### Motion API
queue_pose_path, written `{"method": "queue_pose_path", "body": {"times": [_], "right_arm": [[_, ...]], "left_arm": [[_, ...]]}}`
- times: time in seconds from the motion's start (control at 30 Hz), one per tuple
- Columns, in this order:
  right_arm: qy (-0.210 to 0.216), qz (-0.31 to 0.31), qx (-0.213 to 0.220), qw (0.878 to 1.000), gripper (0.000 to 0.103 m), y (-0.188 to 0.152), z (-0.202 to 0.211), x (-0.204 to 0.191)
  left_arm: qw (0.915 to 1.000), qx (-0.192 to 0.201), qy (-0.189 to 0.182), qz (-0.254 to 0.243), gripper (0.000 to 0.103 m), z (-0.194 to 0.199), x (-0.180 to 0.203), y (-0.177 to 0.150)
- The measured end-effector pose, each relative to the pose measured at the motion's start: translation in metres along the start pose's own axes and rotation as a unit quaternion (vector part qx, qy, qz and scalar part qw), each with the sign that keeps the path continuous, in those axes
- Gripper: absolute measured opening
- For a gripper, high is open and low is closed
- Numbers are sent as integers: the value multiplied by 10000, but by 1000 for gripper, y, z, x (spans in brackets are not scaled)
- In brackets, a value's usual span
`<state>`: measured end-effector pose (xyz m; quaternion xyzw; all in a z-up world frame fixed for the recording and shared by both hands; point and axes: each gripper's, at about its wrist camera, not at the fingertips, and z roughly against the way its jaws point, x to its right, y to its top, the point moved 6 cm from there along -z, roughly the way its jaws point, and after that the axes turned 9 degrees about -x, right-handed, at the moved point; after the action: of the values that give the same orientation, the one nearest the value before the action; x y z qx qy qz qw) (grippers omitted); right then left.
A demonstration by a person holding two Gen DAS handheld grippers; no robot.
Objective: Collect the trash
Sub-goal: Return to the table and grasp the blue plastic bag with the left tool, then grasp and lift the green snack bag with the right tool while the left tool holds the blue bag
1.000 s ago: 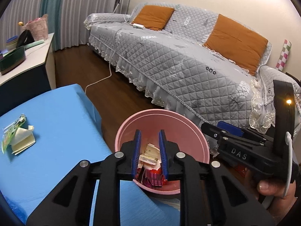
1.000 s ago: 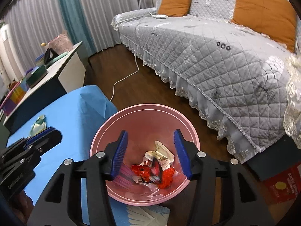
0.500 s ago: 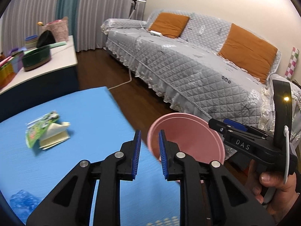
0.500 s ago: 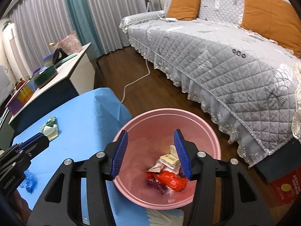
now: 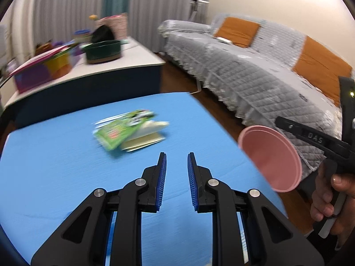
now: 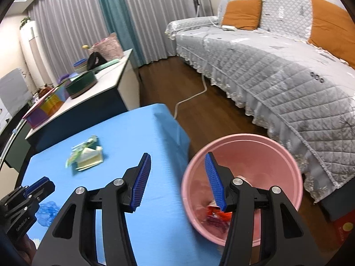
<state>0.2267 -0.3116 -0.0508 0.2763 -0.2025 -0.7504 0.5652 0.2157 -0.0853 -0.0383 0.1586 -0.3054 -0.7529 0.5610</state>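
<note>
A green wrapper lying on yellowish paper [image 5: 127, 130] [image 6: 85, 157] rests on the blue table [image 5: 55, 166], far side of the middle. My left gripper [image 5: 176, 155] hovers over the table just short of that pile, open by a narrow gap with nothing in it. My right gripper [image 6: 177, 155] is open wider and empty; it straddles the table's right edge and the pink bin [image 6: 255, 153] [image 5: 270, 155] standing on the floor beside the table. Red wrappers [image 6: 216, 217] lie in the bin's bottom. A crumpled blue plastic piece [image 6: 47, 210] lies on the table beside the left gripper's tip.
A grey quilted sofa [image 6: 277, 66] with orange cushions runs along the right. A white-topped cabinet [image 5: 111, 66] with boxes and a dark bowl stands behind the table. A white cable [image 6: 190, 97] crosses the wooden floor. A red box [image 6: 344, 226] sits low right.
Both grippers have swung left, from above the bin to over the blue table. The bin has slid to the right in both views. The jaws' gaps are unchanged.
</note>
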Motion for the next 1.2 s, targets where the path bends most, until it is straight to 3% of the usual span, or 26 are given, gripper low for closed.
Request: {"method": "queue_pose_path", "body": {"times": [0.13,0.23,0.3,0.5,0.8,0.87,0.9,1.0,1.2], "right_arm": [[203,109,-43,9997,52,-1,-7,-33],[384,206,-57,9990,50,-3,-12,-60],[485,266,-48,9985,48,-4,-13,-76],[776,489,-79,9958,43,-9,-19,-117],[1011,589,-257,9928,34,-18,-35,-145],[1099,607,-293,9916,30,-20,-38,-150],[1132,613,-310,9912,28,-21,-39,-151],[1298,604,-383,9890,25,-23,-43,-155],[1725,568,-667,9811,25,-26,-56,-170]], "left_arm": [[9995,-134,204,212,23,9,-39,-15],[9987,-297,296,293,36,10,-59,-29],[9978,-433,374,324,37,11,-72,-40],[9945,-902,283,442,50,2,-98,-67],[9893,-1388,337,294,50,-22,-101,-87],[9890,-1393,358,330,35,-26,-105,-87],[9890,-1375,417,359,20,-28,-108,-84],[9897,-1227,559,487,3,-28,-118,-75],[9886,-895,786,922,3,-23,-140,-53]]}}
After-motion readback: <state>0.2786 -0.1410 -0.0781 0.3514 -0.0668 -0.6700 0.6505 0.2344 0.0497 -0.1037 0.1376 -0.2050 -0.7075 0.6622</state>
